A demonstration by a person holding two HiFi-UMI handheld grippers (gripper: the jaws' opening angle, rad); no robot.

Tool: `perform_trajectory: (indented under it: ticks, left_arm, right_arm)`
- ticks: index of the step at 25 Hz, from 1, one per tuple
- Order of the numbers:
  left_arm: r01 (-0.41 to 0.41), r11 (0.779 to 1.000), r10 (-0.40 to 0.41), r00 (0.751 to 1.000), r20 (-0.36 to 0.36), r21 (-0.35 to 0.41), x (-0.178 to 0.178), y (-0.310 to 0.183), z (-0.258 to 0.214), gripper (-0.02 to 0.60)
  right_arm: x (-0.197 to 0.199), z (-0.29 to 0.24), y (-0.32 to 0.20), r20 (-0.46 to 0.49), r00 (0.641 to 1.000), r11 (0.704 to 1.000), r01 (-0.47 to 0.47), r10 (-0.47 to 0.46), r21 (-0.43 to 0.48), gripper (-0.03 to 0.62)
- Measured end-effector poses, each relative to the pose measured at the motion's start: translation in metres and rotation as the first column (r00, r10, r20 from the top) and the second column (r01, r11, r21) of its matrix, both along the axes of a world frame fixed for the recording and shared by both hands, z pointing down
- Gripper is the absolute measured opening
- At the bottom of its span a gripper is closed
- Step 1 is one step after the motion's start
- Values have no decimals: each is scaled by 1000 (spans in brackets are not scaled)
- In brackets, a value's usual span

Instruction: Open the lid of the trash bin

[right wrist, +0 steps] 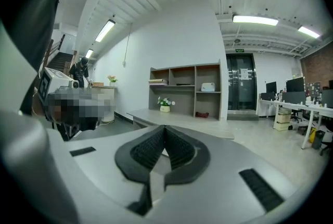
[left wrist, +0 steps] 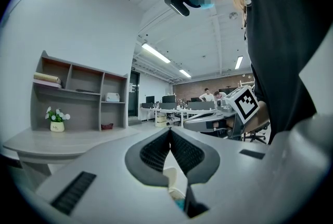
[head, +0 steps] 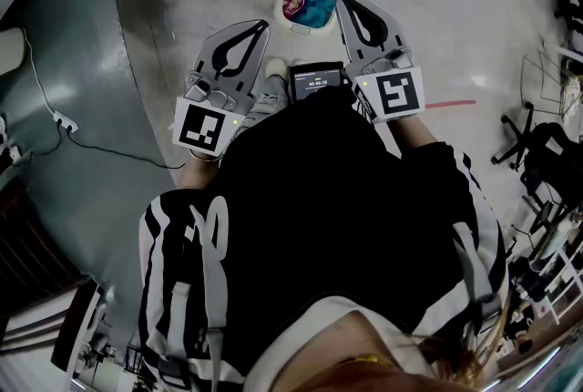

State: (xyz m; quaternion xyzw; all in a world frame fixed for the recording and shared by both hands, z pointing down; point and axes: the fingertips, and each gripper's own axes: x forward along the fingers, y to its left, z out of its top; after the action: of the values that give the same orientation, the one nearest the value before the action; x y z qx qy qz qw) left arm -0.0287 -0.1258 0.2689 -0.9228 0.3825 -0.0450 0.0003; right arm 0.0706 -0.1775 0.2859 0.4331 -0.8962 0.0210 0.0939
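L claw (left wrist: pixel 170 132): jaws shut tip-to-tip, nothing btwn them. Behind at left, shelf unit (left wrist: pixel 78 95) w/ flower pot (left wrist: pixel 57 123) in its bottom-left bay. Marker cube (left wrist: pixel 244 104) at right, desks (left wrist: pixel 171 109) w/ monitors far back.

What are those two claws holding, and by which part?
Nothing. The left claw and the right claw are both shut, with nothing between their jaws.
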Motion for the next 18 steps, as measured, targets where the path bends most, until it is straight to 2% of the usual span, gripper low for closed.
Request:
perform_trajectory:
  ticks: [18]
  left_arm:
    - [-7, 1000, 7, 1000, 14, 9, 5, 0, -2, 8]
  right_arm:
    - [5, 0, 4, -6, 1000, 1000, 6, -6, 1, 8]
